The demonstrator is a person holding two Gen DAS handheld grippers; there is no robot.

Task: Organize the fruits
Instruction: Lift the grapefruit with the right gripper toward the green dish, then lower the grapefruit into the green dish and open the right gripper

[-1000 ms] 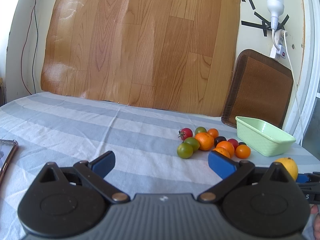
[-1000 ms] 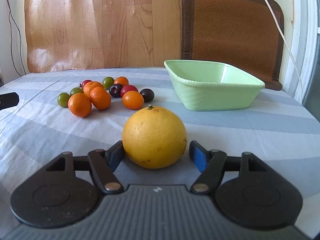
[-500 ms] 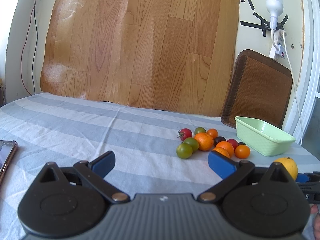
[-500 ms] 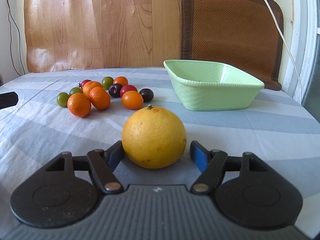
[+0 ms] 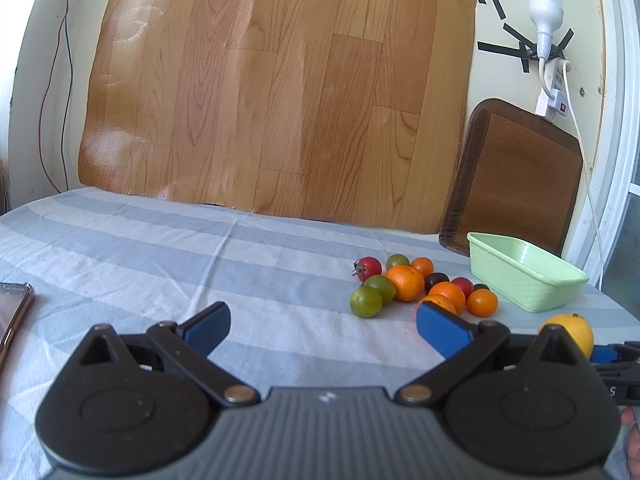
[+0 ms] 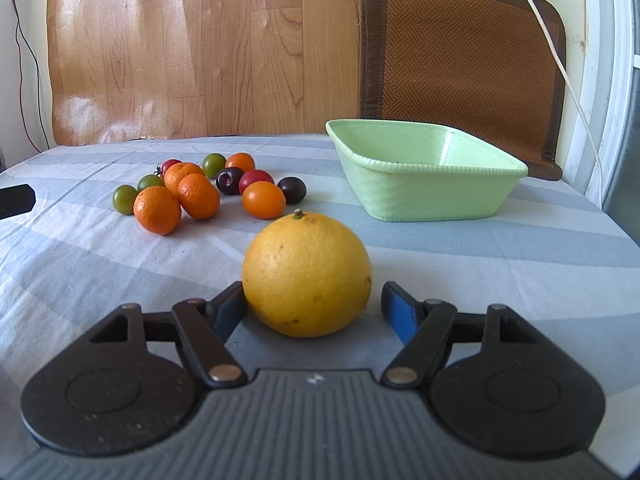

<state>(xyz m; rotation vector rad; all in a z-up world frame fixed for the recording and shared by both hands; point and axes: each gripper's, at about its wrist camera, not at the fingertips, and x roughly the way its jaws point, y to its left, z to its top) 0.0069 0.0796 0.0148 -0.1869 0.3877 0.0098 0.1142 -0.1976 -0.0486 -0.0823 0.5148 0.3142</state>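
- The right gripper [image 6: 312, 306] sits low over the striped tablecloth [image 6: 500, 264] with a large yellow orange [image 6: 306, 274] between its fingers. The jaws stand apart: the left pad lies right against the fruit's side, while a clear gap shows beside the right pad — nothing is clamped.
- The yellow orange rests on the cloth, stem up, in front of the pile of small fruit [image 6: 208, 192] and to the left of the green basket [image 6: 424, 196].
- The pile — small oranges, green, red and dark tomatoes — lies bunched together on the cloth just left of the basket, which has nothing in it.
- The left gripper [image 5: 322, 324] hangs above bare cloth with its jaws wide apart and nothing between them; the pile lies ahead of it to the right.
- A phone [image 5: 12, 312] lies at the left edge of the left wrist view.
- A brown woven mat [image 6: 464, 60] leans against the wall behind the basket.
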